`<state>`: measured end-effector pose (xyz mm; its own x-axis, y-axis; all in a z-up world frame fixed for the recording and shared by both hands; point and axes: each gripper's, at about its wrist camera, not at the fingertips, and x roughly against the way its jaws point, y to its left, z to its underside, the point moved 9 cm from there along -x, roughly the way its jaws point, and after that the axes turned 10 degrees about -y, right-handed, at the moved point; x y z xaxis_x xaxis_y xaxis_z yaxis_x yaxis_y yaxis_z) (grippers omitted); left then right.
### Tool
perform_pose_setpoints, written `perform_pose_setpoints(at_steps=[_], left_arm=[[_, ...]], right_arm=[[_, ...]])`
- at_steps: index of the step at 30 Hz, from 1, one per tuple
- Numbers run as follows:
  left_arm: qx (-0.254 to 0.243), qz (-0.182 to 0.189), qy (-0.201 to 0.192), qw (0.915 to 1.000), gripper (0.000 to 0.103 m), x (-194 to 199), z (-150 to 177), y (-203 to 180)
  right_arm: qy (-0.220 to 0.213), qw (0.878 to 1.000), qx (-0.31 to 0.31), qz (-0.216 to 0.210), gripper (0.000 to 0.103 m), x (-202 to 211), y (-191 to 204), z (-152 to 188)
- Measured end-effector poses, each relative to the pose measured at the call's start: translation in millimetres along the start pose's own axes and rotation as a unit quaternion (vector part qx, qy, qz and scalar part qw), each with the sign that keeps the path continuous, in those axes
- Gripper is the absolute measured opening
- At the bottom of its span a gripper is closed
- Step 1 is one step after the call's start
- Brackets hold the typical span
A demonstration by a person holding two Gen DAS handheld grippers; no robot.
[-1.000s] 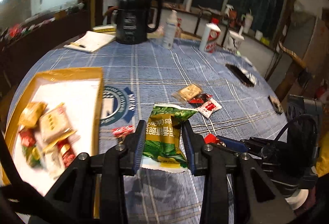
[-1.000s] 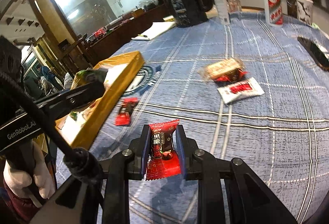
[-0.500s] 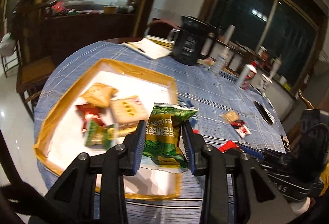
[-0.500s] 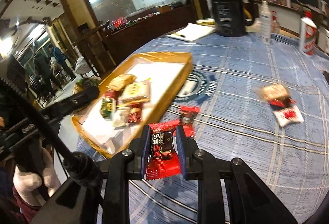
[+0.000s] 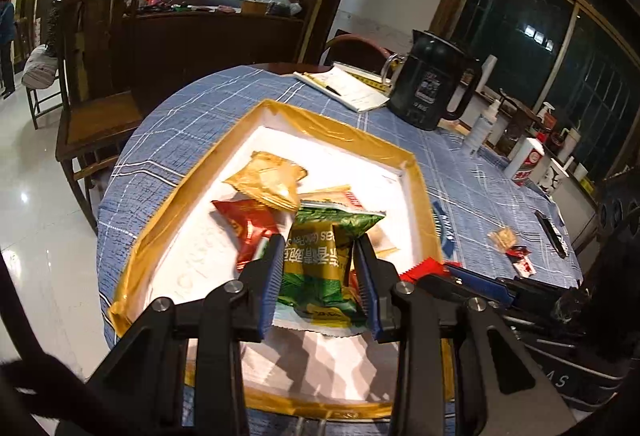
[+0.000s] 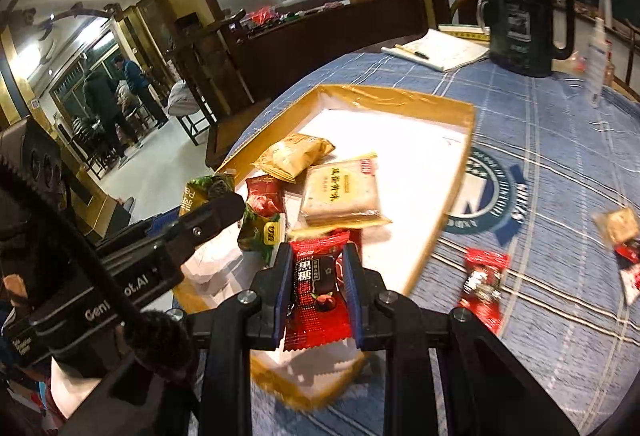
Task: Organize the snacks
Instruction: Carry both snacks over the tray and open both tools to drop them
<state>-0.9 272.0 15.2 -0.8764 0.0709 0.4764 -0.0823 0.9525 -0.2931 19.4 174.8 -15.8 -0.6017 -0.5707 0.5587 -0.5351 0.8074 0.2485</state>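
The round bench (image 5: 192, 115), under a blue plaid cloth, fills the middle of both views. On it sits the gold-rimmed tray (image 5: 328, 127), already holding a gold packet (image 5: 268, 181), a pale cracker pack (image 6: 340, 191) and other snacks. The left claw (image 5: 318, 268) is closed on a green snack bag (image 5: 324, 256) above the tray's near half. The right claw (image 6: 316, 288) pinches a red candy packet (image 6: 316, 296) over the tray's near edge, low in its frame. To place both well, I would lower each over bare white liner, clear of the pile and of the other claw, then open gently. One red candy (image 6: 482, 284) and a few small packets (image 5: 510, 248) lie loose on the cloth at right.
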Motion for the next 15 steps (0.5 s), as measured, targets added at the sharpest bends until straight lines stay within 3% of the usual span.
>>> perform_pose_setpoints(at_steps=[8, 15], left_arm=[[0.006, -0.01, 0.011, 0.9999, 0.037, -12, 3, 13], [-0.002, -0.006, -0.002, 1.0, 0.043, -3, -5, 5]], right_arm=[[0.024, 1.0, -0.006, 0.005, 0.027, -32, 0, 9], [-0.003, 1.0, 0.009, 0.015, 0.031, -18, 5, 1]])
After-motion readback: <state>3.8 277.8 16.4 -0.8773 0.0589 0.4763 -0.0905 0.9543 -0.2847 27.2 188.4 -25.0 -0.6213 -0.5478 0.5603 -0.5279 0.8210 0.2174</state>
